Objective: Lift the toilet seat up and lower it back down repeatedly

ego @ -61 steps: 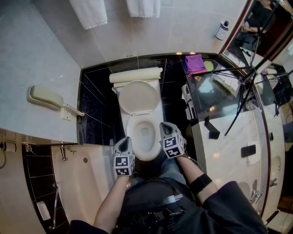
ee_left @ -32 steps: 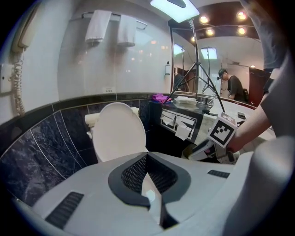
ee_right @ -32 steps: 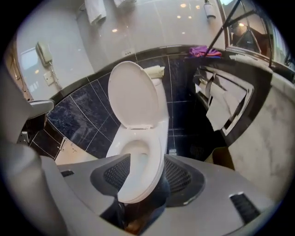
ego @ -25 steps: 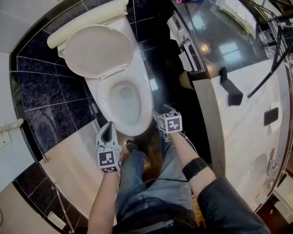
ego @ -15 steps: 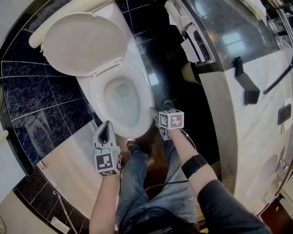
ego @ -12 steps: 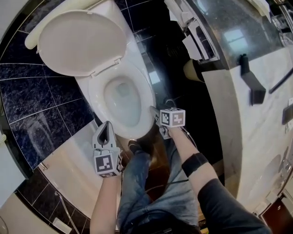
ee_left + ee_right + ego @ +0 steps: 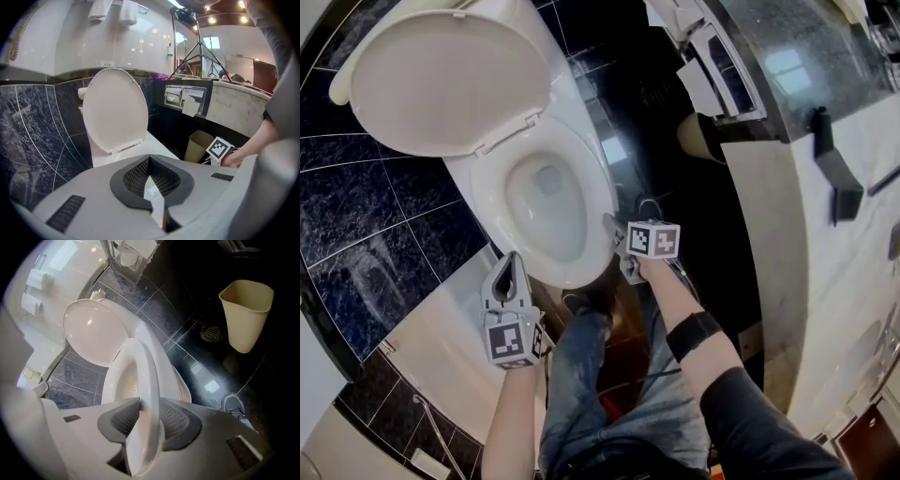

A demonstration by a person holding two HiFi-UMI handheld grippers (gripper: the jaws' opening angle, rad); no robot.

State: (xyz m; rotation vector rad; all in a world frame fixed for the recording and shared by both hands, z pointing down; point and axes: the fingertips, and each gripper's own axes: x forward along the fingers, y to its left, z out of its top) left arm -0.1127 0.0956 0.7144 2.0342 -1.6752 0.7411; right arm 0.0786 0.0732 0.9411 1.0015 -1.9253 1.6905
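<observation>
- The white oval plastic toilet seat (image 7: 602,183) (image 7: 145,376) lies flat on the white ceramic bowl (image 7: 542,202).
- The right gripper (image 7: 615,227) (image 7: 146,417) has just been closing its jaws, which now clamp the seat's near rim.
- The left gripper (image 7: 510,269) (image 7: 152,187) hangs beside the bowl, jaws together and empty.
- The white lid (image 7: 441,80) stands raised.
- A beige waste bin (image 7: 246,315) sits nearby.

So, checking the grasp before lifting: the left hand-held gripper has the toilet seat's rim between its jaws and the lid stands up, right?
Wrong side: the right hand-held gripper has the toilet seat's rim between its jaws, which have just been closing, and the lid stands up. The right gripper view shows it.
</observation>
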